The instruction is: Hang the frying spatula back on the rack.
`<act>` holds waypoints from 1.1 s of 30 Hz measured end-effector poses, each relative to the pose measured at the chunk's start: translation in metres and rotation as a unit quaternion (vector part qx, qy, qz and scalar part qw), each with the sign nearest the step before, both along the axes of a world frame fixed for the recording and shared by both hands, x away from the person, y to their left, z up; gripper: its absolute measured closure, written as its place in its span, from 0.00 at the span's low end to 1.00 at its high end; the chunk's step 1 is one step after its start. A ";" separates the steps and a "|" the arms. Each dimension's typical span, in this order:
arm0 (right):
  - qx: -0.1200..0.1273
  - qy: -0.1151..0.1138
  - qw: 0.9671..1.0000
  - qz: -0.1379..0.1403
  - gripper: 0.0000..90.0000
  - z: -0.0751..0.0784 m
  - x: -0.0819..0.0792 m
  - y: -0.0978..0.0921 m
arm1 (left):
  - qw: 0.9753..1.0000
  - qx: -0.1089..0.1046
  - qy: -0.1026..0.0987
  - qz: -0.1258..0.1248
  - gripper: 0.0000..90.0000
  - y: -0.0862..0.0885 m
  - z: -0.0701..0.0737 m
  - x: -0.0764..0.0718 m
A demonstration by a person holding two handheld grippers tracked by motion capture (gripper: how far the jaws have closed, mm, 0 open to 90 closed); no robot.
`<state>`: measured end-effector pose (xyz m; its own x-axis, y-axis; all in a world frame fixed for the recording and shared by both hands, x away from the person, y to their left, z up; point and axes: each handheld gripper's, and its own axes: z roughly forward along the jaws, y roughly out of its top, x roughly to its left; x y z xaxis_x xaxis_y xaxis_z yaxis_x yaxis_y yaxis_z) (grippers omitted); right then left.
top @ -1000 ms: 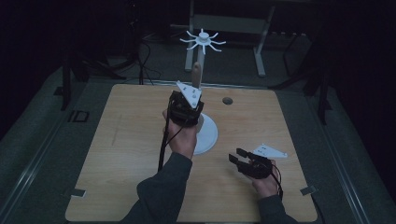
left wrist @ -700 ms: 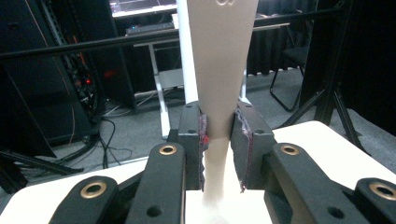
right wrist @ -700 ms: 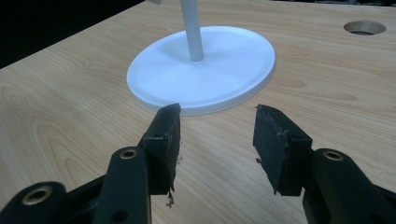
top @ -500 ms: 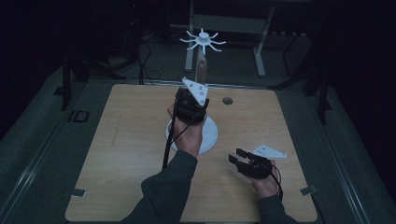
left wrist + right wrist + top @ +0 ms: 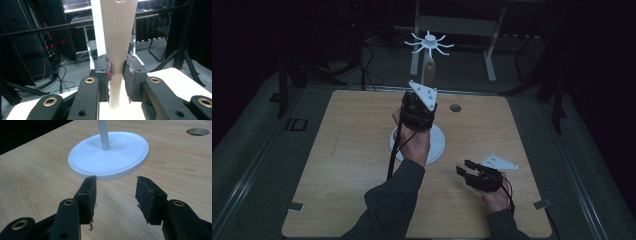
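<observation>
Left claw (image 5: 117, 75), clamped on the tapered beige cone (image 5: 119, 37), has risen and moved forward from a second ago, carrying the cone up beside the white post (image 5: 104, 135) of the stand, above its round base (image 5: 437, 145) (probably toward the spoked top (image 5: 429, 42)). Right claw (image 5: 116, 192) rests unmoved on the wooden surface (image 5: 342, 150), jaws apart, holding nothing.

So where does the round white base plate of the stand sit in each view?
High view: round white base plate at table centre, partly behind the left hand-held gripper.
Left gripper view: not identifiable.
Right gripper view: upper centre, beyond the open jaws.
Shared landmark: thin white pole rising from the plate.
</observation>
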<state>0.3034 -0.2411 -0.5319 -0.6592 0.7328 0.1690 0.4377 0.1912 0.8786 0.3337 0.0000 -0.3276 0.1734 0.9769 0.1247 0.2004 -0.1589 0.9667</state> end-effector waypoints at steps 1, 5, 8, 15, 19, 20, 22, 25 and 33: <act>0.000 0.000 1.000 0.000 0.56 0.000 0.000 0.000 | 1.000 0.002 0.001 0.001 0.83 -0.001 0.001 0.001; 0.001 0.000 1.000 -0.002 0.56 0.000 0.000 -0.001 | 1.000 0.003 0.004 0.008 0.83 -0.002 0.003 0.004; 0.003 0.000 1.000 -0.003 0.56 0.000 0.000 -0.001 | 1.000 0.001 0.005 0.013 0.83 -0.002 0.005 0.006; 0.002 -0.001 1.000 -0.002 0.56 0.000 0.000 -0.001 | 1.000 0.005 0.015 0.018 0.83 -0.001 0.005 0.013; 0.004 0.000 1.000 -0.003 0.56 0.000 0.000 -0.002 | 1.000 0.007 0.021 0.018 0.83 -0.001 0.005 0.018; 0.004 0.000 1.000 -0.003 0.56 0.000 0.000 -0.002 | 1.000 0.008 0.023 0.018 0.83 -0.001 0.005 0.019; 0.004 0.000 1.000 -0.003 0.56 0.000 0.000 -0.002 | 1.000 0.007 0.024 0.018 0.83 -0.001 0.005 0.020; 0.003 0.000 1.000 -0.003 0.56 0.000 0.000 -0.002 | 1.000 0.005 0.026 0.010 0.83 0.000 0.001 0.022; 0.002 0.000 1.000 -0.005 0.56 0.000 0.000 -0.003 | 0.999 0.000 0.021 -0.027 0.65 0.004 -0.003 0.016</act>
